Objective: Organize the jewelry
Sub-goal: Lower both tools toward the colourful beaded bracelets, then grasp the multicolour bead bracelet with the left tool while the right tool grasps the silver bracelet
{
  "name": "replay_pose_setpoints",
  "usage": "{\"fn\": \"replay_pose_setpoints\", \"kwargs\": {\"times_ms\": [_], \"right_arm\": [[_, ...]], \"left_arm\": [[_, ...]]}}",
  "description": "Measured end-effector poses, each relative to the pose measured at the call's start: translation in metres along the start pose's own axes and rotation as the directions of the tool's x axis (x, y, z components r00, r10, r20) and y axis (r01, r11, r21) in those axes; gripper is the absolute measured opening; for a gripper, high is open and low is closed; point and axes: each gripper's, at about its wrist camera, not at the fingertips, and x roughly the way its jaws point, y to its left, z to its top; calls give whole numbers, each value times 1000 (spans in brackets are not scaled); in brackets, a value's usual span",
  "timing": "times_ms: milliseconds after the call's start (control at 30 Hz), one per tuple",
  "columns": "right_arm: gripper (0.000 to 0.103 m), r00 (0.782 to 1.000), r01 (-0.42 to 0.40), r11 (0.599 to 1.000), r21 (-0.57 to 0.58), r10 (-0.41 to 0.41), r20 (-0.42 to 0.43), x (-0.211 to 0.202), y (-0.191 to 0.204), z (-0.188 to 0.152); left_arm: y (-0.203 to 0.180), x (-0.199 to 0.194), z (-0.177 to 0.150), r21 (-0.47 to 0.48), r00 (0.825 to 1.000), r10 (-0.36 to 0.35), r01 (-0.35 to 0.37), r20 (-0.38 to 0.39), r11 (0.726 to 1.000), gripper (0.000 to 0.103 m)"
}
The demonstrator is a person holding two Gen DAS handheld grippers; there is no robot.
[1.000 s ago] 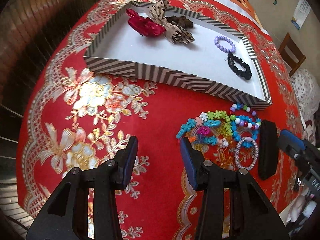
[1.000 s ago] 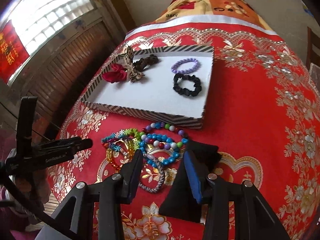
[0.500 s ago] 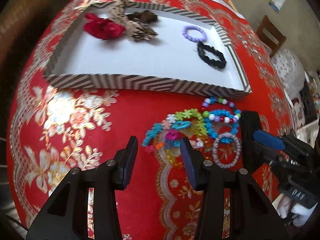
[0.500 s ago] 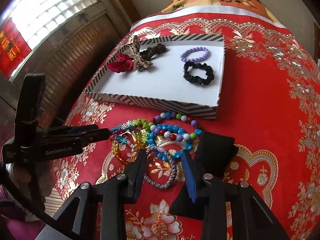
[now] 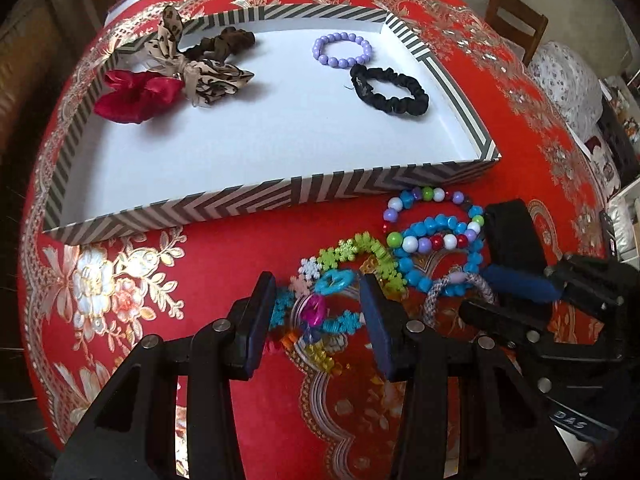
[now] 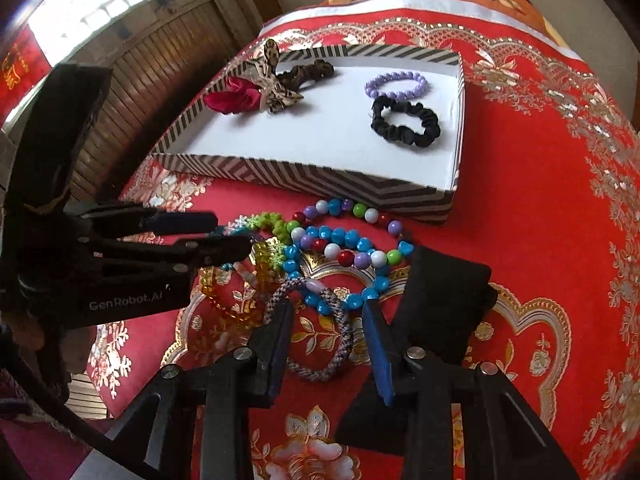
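A pile of bead bracelets (image 5: pixel 432 240) (image 6: pixel 340 244) lies on the red cloth in front of a striped tray (image 5: pixel 280 196) (image 6: pixel 304 174). My left gripper (image 5: pixel 316 308) is open, its jaws either side of the snowflake and teal bracelets (image 5: pixel 332 280). My right gripper (image 6: pixel 326 328) is open around a grey braided bracelet (image 6: pixel 340 320), also seen in the left wrist view (image 5: pixel 460 288). In the tray lie a purple bead bracelet (image 5: pixel 342 50), a black scrunchie (image 5: pixel 390 90), a red scrunchie (image 5: pixel 136 96), a leopard bow (image 5: pixel 200 68) and a brown scrunchie (image 5: pixel 224 42).
A black band (image 6: pixel 440 300) (image 5: pixel 516 236) lies on the cloth right of the pile. A wooden chair (image 5: pixel 516 16) stands beyond the table at the right. A slatted wooden wall (image 6: pixel 152 80) is to the left.
Both grippers have moved forward and down onto the bracelet pile. The left one swung right over the snowflake bracelets; the right one now straddles the grey braided bracelet.
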Motion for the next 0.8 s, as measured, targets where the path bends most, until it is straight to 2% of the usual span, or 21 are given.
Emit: {"fn": "replay_pose_setpoints", "kwargs": {"times_ms": [33, 100, 133, 200, 267, 500, 800], "right_arm": [[22, 1000, 12, 1000, -5, -12, 5, 2, 1, -1], [15, 1000, 24, 1000, -16, -24, 6, 6, 2, -3], [12, 1000, 27, 999, -19, -27, 12, 6, 2, -4], [8, 1000, 12, 1000, -11, -12, 24, 2, 0, -4], [7, 999, -6, 1000, -5, 6, 48, -7, 0, -5], [7, 990, -70, 998, 6, 68, 124, -42, -1, -1], [7, 979, -98, 995, -6, 97, 180, -65, 0, 4]], "left_arm": [[2, 1, 1, -9, 1000, -21, 21, -3, 1000, 29], [4, 6, 3, -21, 999, -50, 50, -19, 999, 19], [5, 5, 4, -20, 999, -40, 40, -10, 999, 15], [6, 4, 3, -28, 999, -52, 51, -11, 998, 13], [9, -4, -1, -52, 997, -73, 73, 1, 996, 6], [15, -39, -12, -94, 994, -90, 95, 54, 991, 6], [16, -98, -12, -121, 985, -39, 60, 165, 991, 6]]}}
